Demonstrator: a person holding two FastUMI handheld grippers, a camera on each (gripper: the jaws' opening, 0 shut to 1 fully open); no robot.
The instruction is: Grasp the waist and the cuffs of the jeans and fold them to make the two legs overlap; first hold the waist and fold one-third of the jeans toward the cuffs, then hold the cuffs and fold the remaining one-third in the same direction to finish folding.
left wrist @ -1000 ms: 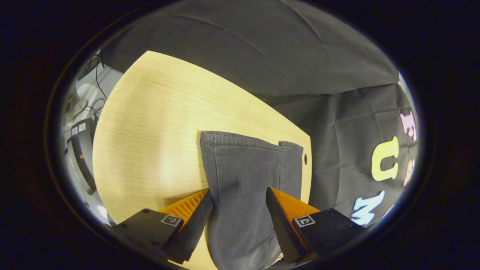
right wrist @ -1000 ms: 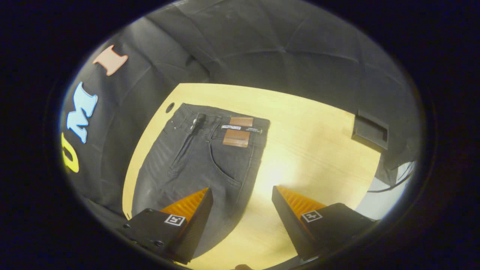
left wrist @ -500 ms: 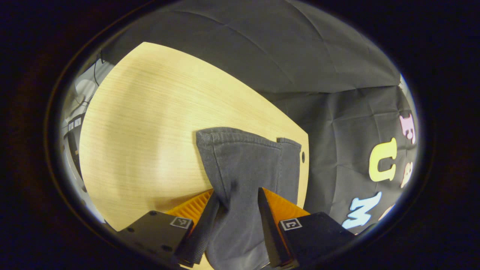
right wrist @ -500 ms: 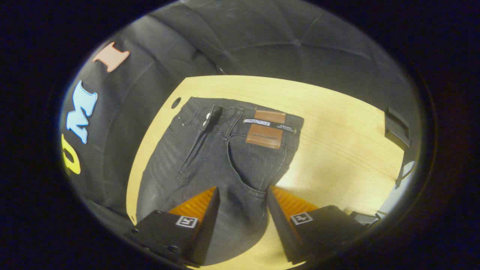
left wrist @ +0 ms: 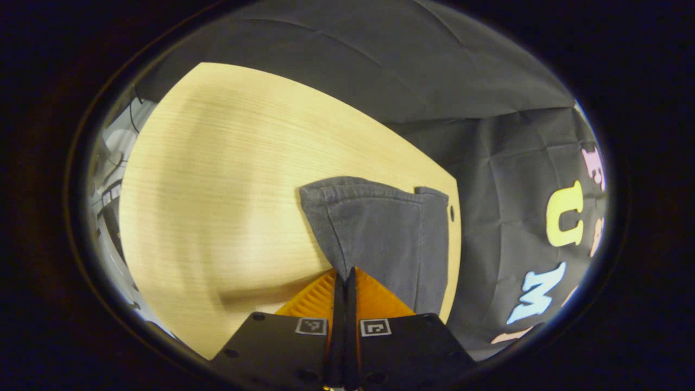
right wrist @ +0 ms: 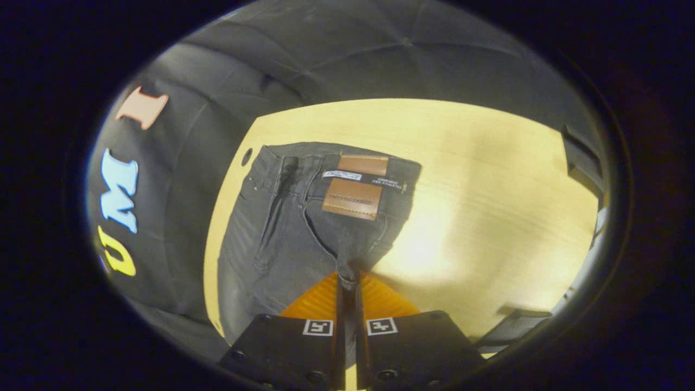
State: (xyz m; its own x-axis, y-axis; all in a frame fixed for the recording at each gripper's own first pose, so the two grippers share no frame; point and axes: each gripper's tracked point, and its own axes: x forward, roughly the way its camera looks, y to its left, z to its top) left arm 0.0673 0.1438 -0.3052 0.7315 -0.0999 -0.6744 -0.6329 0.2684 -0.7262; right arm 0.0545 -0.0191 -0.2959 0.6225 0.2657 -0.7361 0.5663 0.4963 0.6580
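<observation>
Dark grey jeans lie on a light wooden table. In the left gripper view their leg end (left wrist: pixel 380 228) stretches away from me, the two cuffs (left wrist: pixel 374 187) lying side by side near the table's right edge. My left gripper (left wrist: pixel 344 278) is shut on the leg fabric, which gathers into a pinched fold between the fingers. In the right gripper view the waist end (right wrist: pixel 304 217) shows, with brown leather patches (right wrist: pixel 353 198) on the waistband. My right gripper (right wrist: pixel 347 278) is shut on the denim below the front pocket, at the jeans' right edge.
The wooden table (left wrist: pixel 217 179) spreads wide to the left of the legs, and also to the right of the waist (right wrist: pixel 488 190). A small round hole (left wrist: pixel 452 213) is near the table's edge. Dark boxes (right wrist: pixel 583 163) stand at the far right edge. Black cloth walls surround the table.
Both grippers went from open, straddling the denim, to shut on it. The fabric has bunched up between the fingers of each.
</observation>
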